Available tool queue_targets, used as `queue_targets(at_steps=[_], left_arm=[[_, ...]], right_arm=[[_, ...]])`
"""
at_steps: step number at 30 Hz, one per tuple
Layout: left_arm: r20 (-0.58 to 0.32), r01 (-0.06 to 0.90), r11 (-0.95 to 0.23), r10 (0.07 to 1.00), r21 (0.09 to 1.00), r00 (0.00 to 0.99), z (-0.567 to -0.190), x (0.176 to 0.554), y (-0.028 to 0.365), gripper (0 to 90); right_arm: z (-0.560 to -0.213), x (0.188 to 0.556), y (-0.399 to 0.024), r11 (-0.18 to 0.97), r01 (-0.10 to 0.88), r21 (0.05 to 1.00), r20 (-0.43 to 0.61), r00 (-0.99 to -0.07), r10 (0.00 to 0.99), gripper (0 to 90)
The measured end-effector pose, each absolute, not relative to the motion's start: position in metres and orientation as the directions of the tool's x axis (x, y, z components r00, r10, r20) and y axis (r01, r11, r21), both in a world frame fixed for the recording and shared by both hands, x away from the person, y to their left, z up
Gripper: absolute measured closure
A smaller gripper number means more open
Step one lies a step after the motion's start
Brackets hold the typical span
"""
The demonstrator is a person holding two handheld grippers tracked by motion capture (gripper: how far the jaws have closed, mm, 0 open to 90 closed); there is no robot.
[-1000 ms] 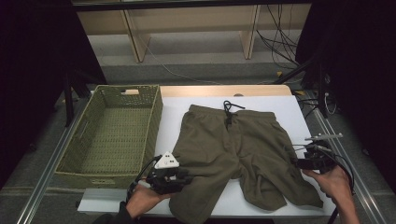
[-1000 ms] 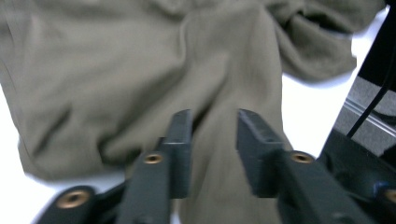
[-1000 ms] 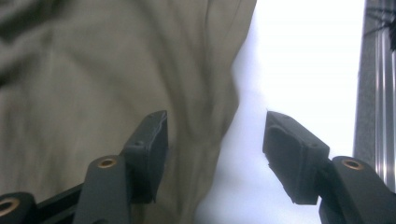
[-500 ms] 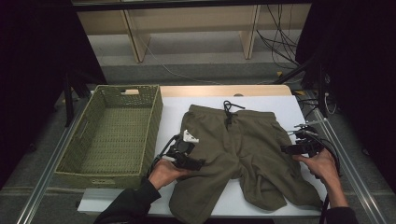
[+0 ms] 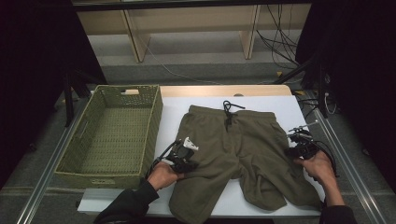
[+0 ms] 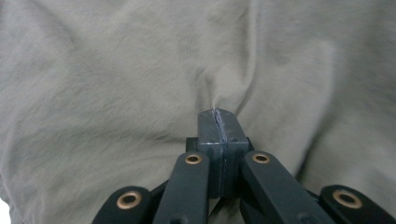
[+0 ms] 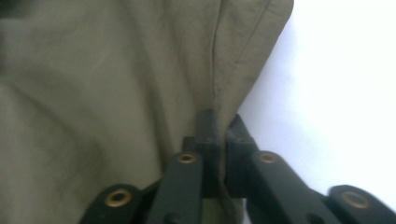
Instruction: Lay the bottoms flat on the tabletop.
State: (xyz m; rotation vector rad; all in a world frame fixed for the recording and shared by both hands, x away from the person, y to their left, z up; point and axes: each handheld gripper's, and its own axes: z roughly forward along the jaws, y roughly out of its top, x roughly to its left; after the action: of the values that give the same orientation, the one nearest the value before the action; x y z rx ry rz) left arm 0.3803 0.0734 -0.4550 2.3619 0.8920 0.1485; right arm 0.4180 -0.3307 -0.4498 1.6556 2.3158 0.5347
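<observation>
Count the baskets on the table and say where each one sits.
1. The green woven basket sits on the table's left side, beside the olive shorts; none other is visible.

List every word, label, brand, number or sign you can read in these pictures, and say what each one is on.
None can be read.
The olive shorts show no print or tag in any view.
The green woven basket has a pale patch at its far rim, too small to tell whether it bears text.
The left gripper and the right gripper carry no markings.
</observation>
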Motion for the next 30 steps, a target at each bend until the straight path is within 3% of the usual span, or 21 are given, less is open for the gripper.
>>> queue_targets(at_steps=[16,20,22,24,27,30], left_arm=[[-0.201,0.539,-0.597,0.538,0.594,0.819,-0.447,0.331,0.083,89.2],[-0.174,0.519,-0.607,0.535,0.601,0.827,-0.446,0.325,0.082,88.8],[-0.178,0.524,-0.601,0.539,0.604,0.823,-0.447,0.326,0.083,88.3],[-0.169,0.521,-0.594,0.546,0.612,0.821,-0.445,0.329,0.084,86.0],[-0.153,0.518,-0.567,0.567,0.640,0.809,-0.439,0.333,0.086,71.8],[-0.130,0.542,-0.503,0.641,0.673,0.757,-0.429,0.345,0.088,53.3]], right_arm=[[-0.445,0.377,-0.341,0.290,0.861,0.418,0.042,-0.337,0.940,88.6],[-0.444,0.374,-0.342,0.284,0.859,0.427,0.040,-0.331,0.943,87.6],[-0.443,0.374,-0.343,0.278,0.856,0.436,0.036,-0.326,0.945,80.2],[-0.440,0.374,-0.345,0.263,0.848,0.461,0.039,-0.316,0.948,63.2],[-0.429,0.376,-0.348,0.245,0.809,0.533,0.043,-0.316,0.948,44.3],[-0.413,0.378,-0.349,0.225,0.768,0.600,0.034,-0.305,0.952,35.4]])
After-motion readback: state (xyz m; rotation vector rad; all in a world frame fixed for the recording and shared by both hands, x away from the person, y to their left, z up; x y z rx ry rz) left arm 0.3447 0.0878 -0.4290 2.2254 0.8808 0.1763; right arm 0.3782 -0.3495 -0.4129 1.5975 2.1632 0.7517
